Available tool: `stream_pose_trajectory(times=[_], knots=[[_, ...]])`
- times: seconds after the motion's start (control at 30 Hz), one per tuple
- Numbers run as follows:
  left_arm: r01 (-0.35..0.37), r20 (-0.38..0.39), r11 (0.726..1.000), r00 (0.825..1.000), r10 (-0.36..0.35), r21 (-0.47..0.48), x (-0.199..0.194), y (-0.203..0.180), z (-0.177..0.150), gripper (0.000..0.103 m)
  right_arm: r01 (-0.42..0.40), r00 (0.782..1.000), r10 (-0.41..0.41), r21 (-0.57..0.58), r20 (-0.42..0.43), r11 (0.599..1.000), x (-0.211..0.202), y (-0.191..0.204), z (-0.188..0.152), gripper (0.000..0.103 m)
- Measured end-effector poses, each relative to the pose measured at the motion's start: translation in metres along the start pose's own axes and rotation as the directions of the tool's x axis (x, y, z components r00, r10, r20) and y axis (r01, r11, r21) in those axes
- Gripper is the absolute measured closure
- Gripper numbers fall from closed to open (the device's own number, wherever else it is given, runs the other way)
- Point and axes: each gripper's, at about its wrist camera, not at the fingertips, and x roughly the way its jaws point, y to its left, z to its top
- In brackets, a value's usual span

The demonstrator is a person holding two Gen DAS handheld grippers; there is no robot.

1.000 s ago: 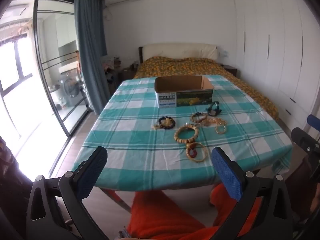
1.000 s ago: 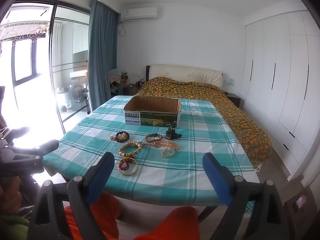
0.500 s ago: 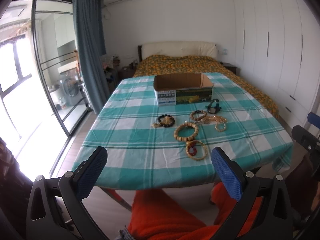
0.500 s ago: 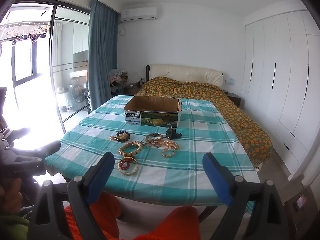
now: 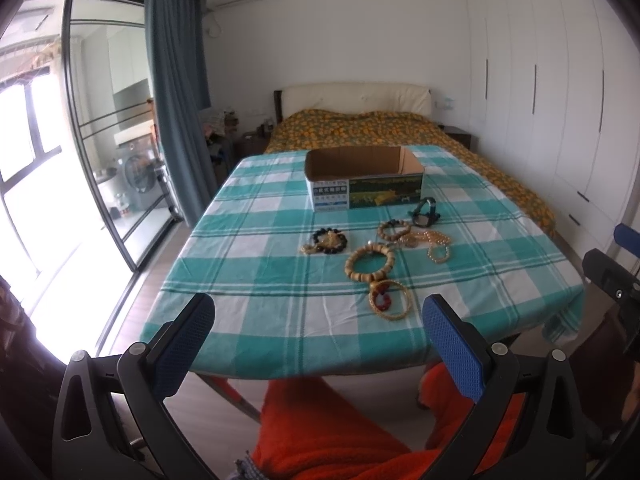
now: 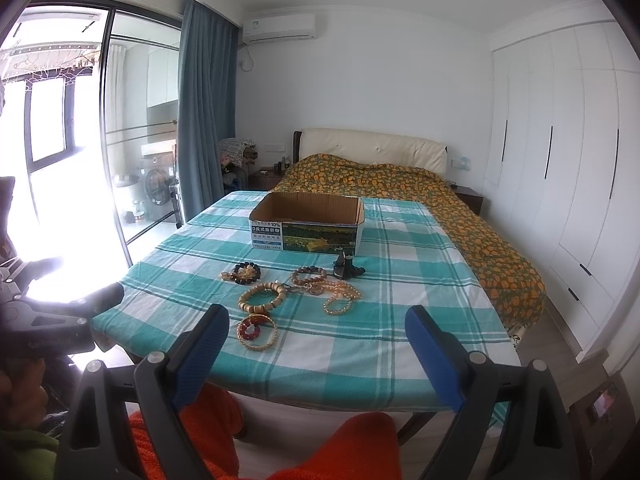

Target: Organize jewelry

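Left gripper (image 5: 316, 322): held low off the near edge of the table, jaws spread wide, nothing between the blue pads (image 5: 454, 350); it also shows at the left edge of the right wrist view.
Right gripper (image 6: 316, 334): also near the table's near edge, jaws spread wide and empty; its tip shows at the right edge of the left wrist view.
Table (image 5: 248, 264): covered with a teal and white checked cloth, reaching away toward the bed.
Box (image 5: 362, 178): open cardboard, top flaps gone, on the far middle of the table; printed label on its near wall; its inside is not visible from here.
Jewelry: all lies on the cloth, nearer than the box and outside it.
Gold bangle (image 5: 390, 300): nearest piece, flat, with red beads (image 5: 382, 294) inside its ring.
Wood bracelet (image 5: 370, 262): big pale beads, just beyond the bangle, touching or nearly so.
Dark bracelet (image 5: 330, 240): to the left, apart from the rest, with a small gold piece on it.
Brown bracelet (image 5: 394, 229): far side of the cluster, right of the dark one.
Pearl string (image 5: 436, 246): looped in a heap on the right, tangled against the brown bracelet.
Dark object (image 5: 423, 213): upright, just near the box's right corner; I cannot tell what it is.
Person: orange-red clothing (image 5: 320, 432) fills the bottom of both views.
Bed (image 5: 384, 130): beyond the table, under an orange patterned cover.
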Motion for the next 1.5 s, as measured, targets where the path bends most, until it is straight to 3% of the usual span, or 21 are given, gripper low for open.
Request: stream_pose_trajectory(times=[1.5], knots=[[0.017, -0.010, 1.000, 1.000, -0.017, -0.006, 0.0001, 0.0030, 0.0048, 0.000, 0.007, 1.000, -0.007, 0.004, 0.008, 1.000, 0.0002, -0.0050, 0.0039, 0.011]])
